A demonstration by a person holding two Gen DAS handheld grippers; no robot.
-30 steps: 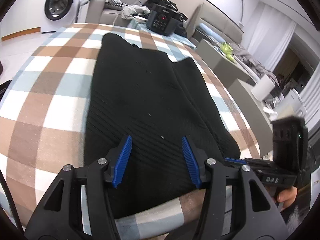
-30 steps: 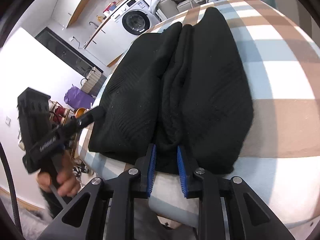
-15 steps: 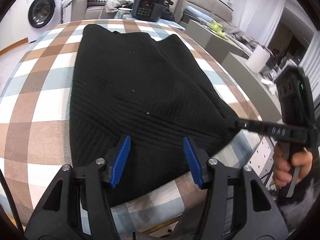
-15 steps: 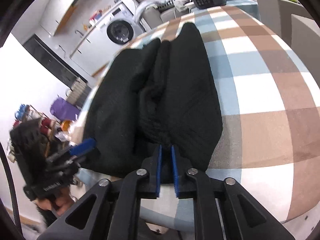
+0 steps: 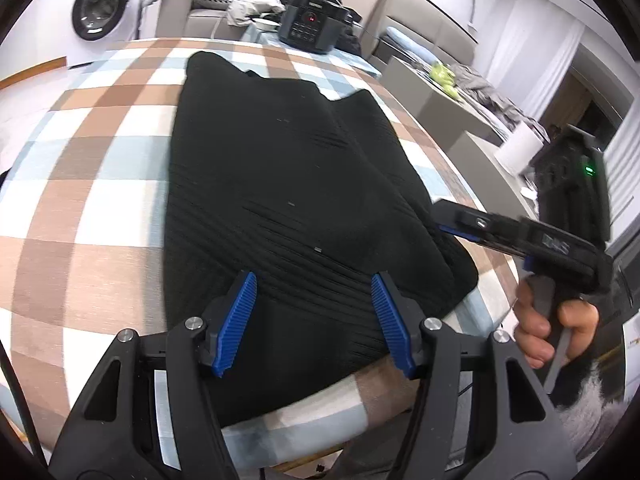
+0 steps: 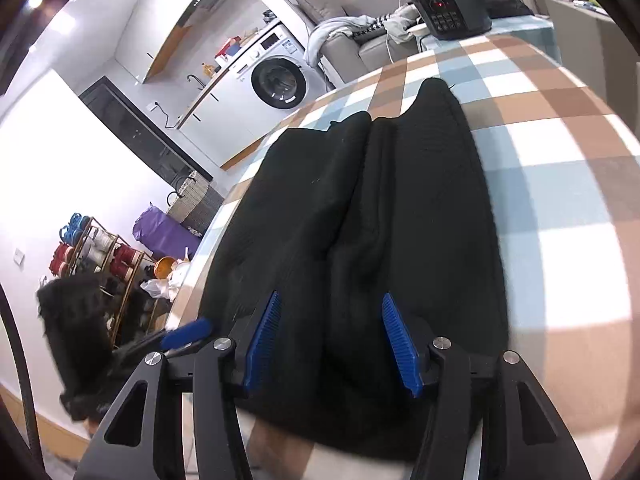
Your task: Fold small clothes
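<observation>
A black ribbed knit garment (image 5: 288, 184) lies lengthwise on the checked tablecloth (image 5: 92, 152), with a fold ridge along its middle. It also shows in the right wrist view (image 6: 380, 216). My left gripper (image 5: 314, 320) is open, its blue pads over the garment's near hem. My right gripper (image 6: 334, 344) is open over the hem at the fold ridge, holding nothing. The right gripper also shows in the left wrist view (image 5: 452, 220) at the garment's right side. The left gripper (image 6: 184, 334) shows blurred at the garment's left side in the right wrist view.
A black appliance with a red display (image 5: 310, 28) stands at the table's far end. Beyond are a washing machine (image 5: 100, 12), a sofa with clothes (image 5: 208, 0) and a paper roll (image 5: 520, 148). A shoe rack (image 6: 96, 256) stands on the floor to the left.
My right gripper has opened and let go of the garment's hem, and moved forward over it. My left gripper stayed open and shifted slightly over the near hem.
</observation>
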